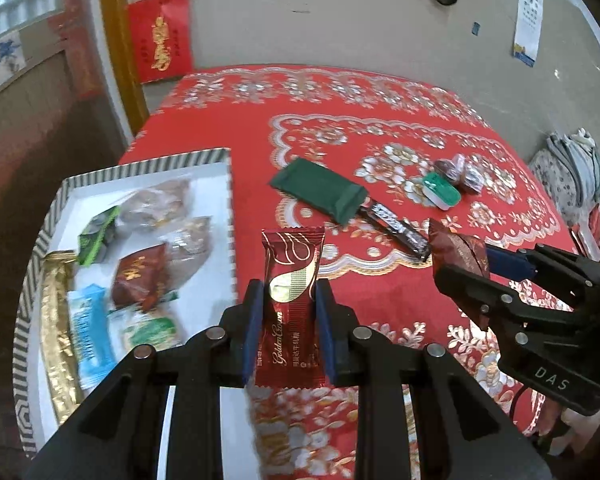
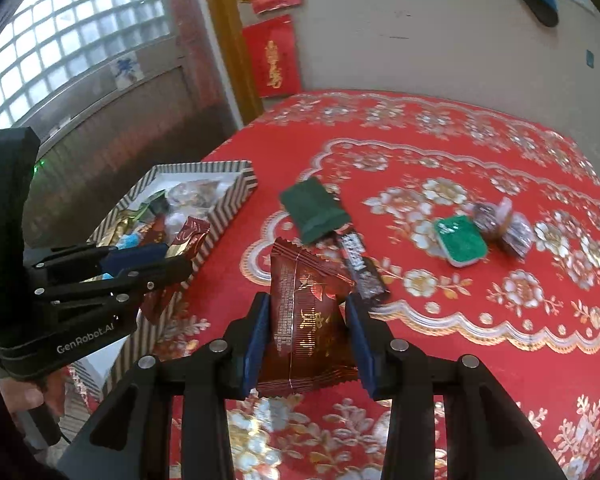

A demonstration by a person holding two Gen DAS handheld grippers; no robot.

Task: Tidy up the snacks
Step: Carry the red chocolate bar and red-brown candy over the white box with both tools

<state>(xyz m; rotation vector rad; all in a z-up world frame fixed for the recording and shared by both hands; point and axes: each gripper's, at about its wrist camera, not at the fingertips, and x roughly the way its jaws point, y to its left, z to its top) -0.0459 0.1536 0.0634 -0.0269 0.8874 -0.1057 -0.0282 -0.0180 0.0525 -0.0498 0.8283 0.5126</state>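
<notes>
Beside the striped box [image 1: 148,160], seen from the left wrist camera, the left gripper [image 1: 289,300] has its jaws pinching a dark red snack bar [image 1: 292,276] by its long sides, held above the red flowered cloth of the bench [image 1: 380,96], just right of the box's near wall. That box holds a heap of wrapped snacks: a gold bar [image 1: 56,320], a light blue packet [image 1: 90,332], a small green packet [image 1: 98,236], a maroon packet [image 1: 140,276] and some clear-wrapped ones. Farther from the box, out on the cloth, lie a dark green pouch [image 1: 320,190], a black bar [image 1: 398,228] touching the pouch's end, a small green-lidded tub [image 1: 440,190] and a few dark wrapped sweets [image 1: 462,172] just beyond the tub. Well to the right of the box, the right gripper [image 1: 460,258] reaches in with a brown-red packet [image 1: 456,252] clamped in its jaws. From the right wrist camera, the right gripper [image 2: 306,328] has its jaws pressed on the two sides of that brown-red packet [image 2: 308,312], raised over the cloth to the right of the striped box [image 2: 224,200]. The left gripper [image 2: 172,256] sits at the box's near corner, its jaws closed on the dark red snack bar [image 2: 190,238], which hangs over the box's rim. The dark green pouch [image 2: 312,212], black bar [image 2: 360,266], green-lidded tub [image 2: 460,242] and dark sweets [image 2: 500,222] lie in a line leading away from the box.
</notes>
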